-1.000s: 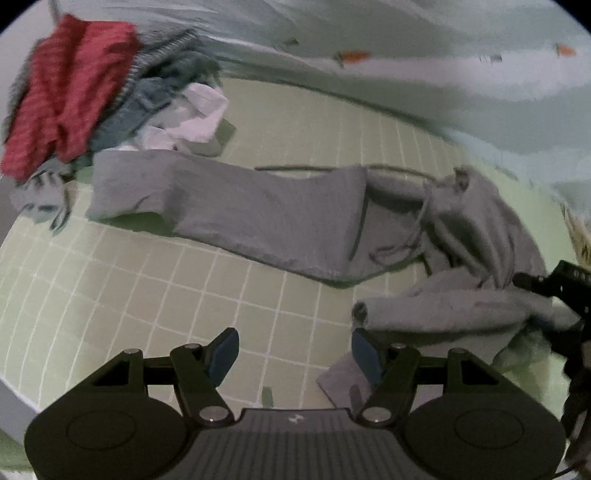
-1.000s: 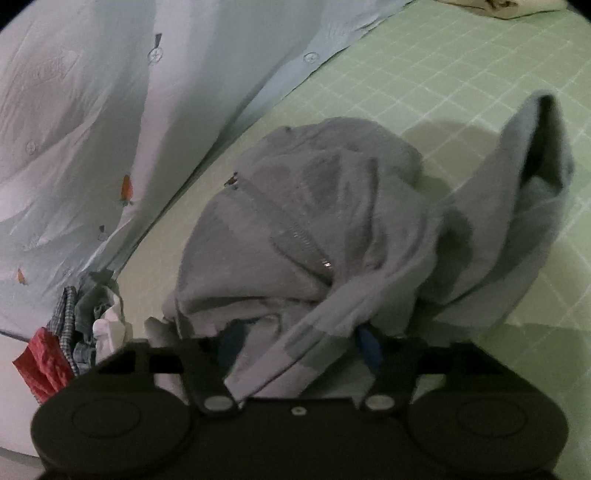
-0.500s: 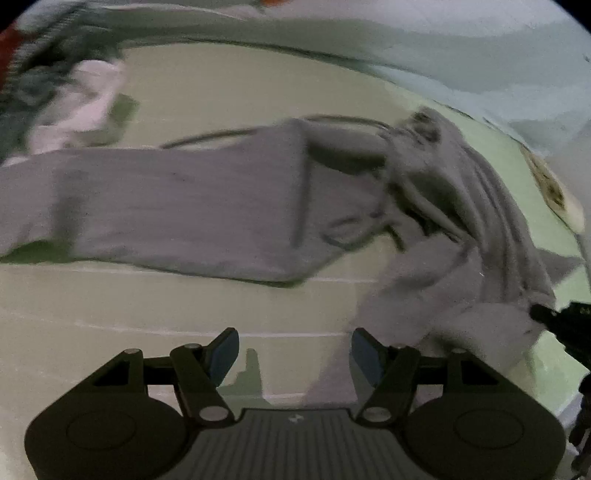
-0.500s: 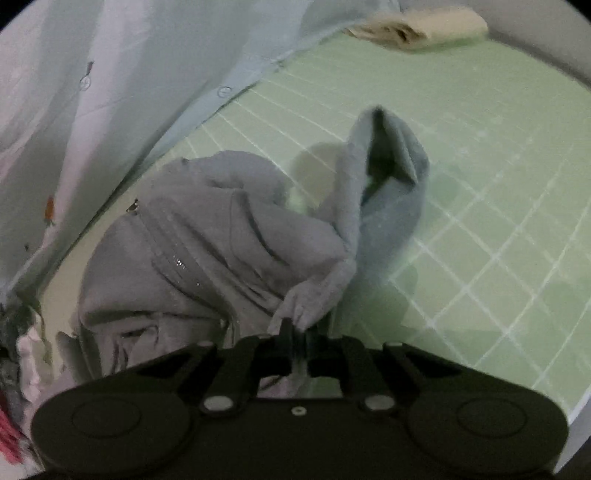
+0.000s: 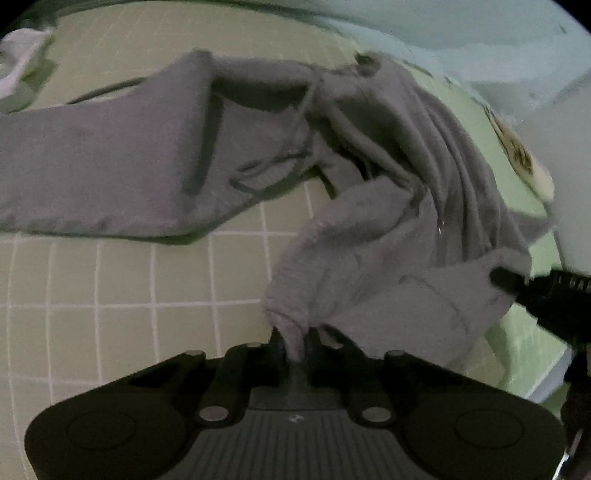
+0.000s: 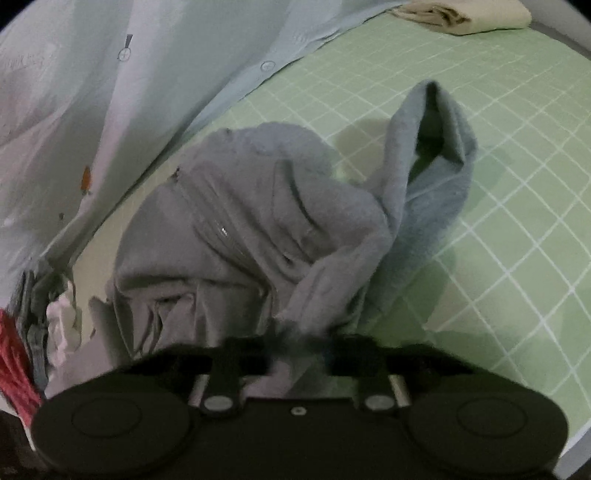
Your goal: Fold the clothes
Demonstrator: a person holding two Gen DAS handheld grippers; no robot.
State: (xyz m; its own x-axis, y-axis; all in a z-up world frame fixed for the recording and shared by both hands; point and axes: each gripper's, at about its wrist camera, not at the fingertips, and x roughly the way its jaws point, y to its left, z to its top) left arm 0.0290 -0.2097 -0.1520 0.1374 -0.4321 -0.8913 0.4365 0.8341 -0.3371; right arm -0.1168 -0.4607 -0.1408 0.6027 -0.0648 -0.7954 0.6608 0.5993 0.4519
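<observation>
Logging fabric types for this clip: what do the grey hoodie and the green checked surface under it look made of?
Grey hoodie: looks like thick, matte fleece-type knit, with soft rounded folds and a glinting, probably metal, zipper. Green surface: smooth, flat sheet with white grid lines; probably woven cotton, hard to confirm.

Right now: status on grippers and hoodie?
Left gripper shut on hoodie edge. Right gripper shut on its other edge. Hoodie bunched, unfolded. Nothing in the way.

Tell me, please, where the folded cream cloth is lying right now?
In the right wrist view, the folded cream cloth lies at the top right, on the far end of the green checked mat, beyond the grey hoodie.
</observation>
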